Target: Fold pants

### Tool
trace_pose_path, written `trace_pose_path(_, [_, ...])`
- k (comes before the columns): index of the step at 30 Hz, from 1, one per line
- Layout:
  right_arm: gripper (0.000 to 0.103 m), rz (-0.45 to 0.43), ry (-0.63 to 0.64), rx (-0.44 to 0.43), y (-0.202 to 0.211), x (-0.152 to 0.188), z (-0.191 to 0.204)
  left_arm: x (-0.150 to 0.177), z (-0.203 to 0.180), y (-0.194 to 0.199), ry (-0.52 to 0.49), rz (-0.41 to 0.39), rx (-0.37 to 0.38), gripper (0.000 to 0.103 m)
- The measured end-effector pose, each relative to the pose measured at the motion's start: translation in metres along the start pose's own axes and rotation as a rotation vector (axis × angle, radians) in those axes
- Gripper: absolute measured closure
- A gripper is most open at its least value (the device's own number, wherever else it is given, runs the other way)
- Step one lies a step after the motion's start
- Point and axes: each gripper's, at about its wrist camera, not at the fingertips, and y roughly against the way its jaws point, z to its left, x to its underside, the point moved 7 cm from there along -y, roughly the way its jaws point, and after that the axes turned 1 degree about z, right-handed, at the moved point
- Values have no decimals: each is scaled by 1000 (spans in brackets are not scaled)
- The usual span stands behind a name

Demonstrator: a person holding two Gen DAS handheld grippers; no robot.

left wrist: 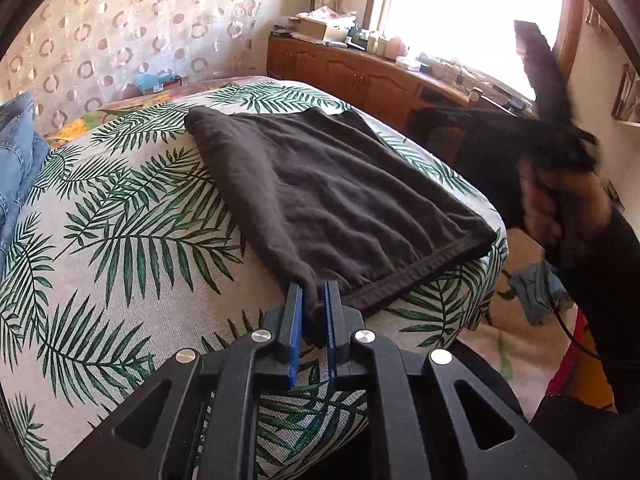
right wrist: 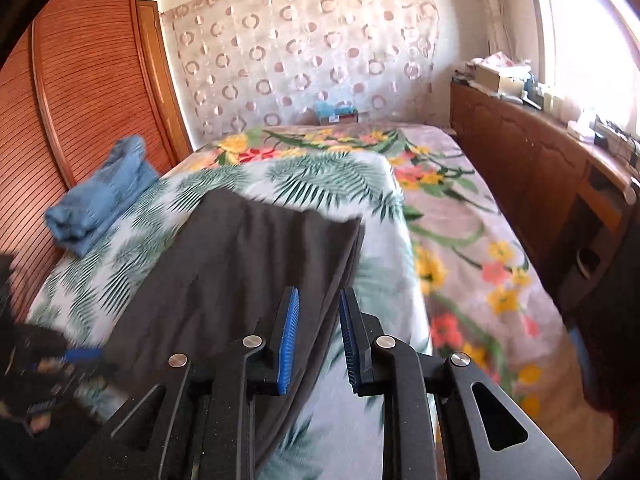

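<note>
Pants: one dark pair (left wrist: pixel 340 196) on bed (left wrist: pixel 132 248) (palm-leaf cover)
Left hand-held gripper (left wrist: pixel 314 300): pinching pants corner
Right hand-held gripper (right wrist: pixel 318 304): spread, nothing gripped

The right gripper (left wrist: pixel 560 136) is a dark blur at 3 o'clock in the left wrist view, so its fingers cannot be made out. The jeans (left wrist: pixel 16 160) at 9 o'clock are cut off by the edge. The left gripper (right wrist: pixel 48 364) is a smeary blur at 8 o'clock in the right wrist view.
</note>
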Motion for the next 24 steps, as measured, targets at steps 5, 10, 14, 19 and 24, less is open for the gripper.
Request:
trace_pose_path(5, [81,49,8,2,-49,-18,-2,2,1,0,10,1,5,92])
trace_pose_path(10, [81,135,3,21,-90,-25,-9,4,2,-1,18,6,9,92])
trace_pose_path(14, [93,158,30,51,-102,-30,-7,5,2,-2,20,6,12,92])
trace_pose_path(19, [102,128,55,89,-96,-42,-14,5,3,-2,20,6,12,92])
trace_pose_path(24, [102,143,25,104,-99,-40,-22,6,3,-2,21,7,14,92])
